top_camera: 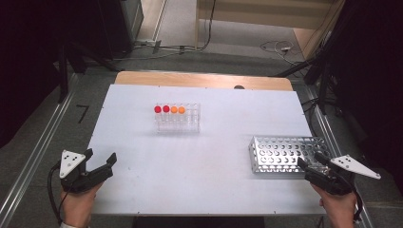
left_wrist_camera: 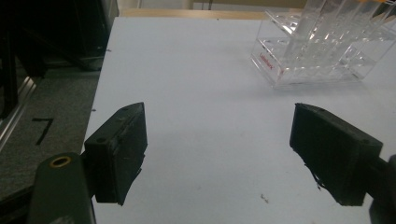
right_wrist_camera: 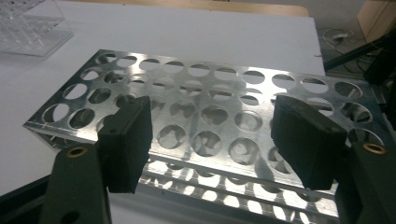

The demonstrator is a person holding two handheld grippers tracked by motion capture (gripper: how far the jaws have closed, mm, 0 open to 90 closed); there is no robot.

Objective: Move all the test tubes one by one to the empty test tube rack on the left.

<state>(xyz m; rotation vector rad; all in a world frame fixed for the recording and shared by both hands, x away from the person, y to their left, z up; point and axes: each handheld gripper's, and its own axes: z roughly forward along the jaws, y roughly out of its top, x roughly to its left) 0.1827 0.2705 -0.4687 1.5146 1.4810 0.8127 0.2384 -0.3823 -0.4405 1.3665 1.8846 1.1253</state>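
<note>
Now bring right gripper (top_camera: 311, 164), fingers apart and empty, squarely onto metal tube rack (top_camera: 285, 153) at tabletop (top_camera: 214, 156) right edge, gripping one wall only, while left gripper (top_camera: 100, 159), fingers wide open, approaches clear rack (top_camera: 178, 118) with capped tubes (top_camera: 169, 109) mid-table.

A laboratory-style test room: a white rectangular tabletop (top_camera: 199, 161) laid on a wooden desk carries a clear plastic test-tube rack (top_camera: 178, 118) holding tubes with red and orange caps, and a perforated shiny metal tube rack (top_camera: 280, 153) at the right. Grey carpet flooring (top_camera: 43, 118) surrounds the table, with aluminium rails (top_camera: 28, 166) running along both sides, black stands and dark curtains at the edges, loose cables (top_camera: 278, 46) on the floor behind, and a black "7" marked on the carpet (top_camera: 82, 113).
</note>
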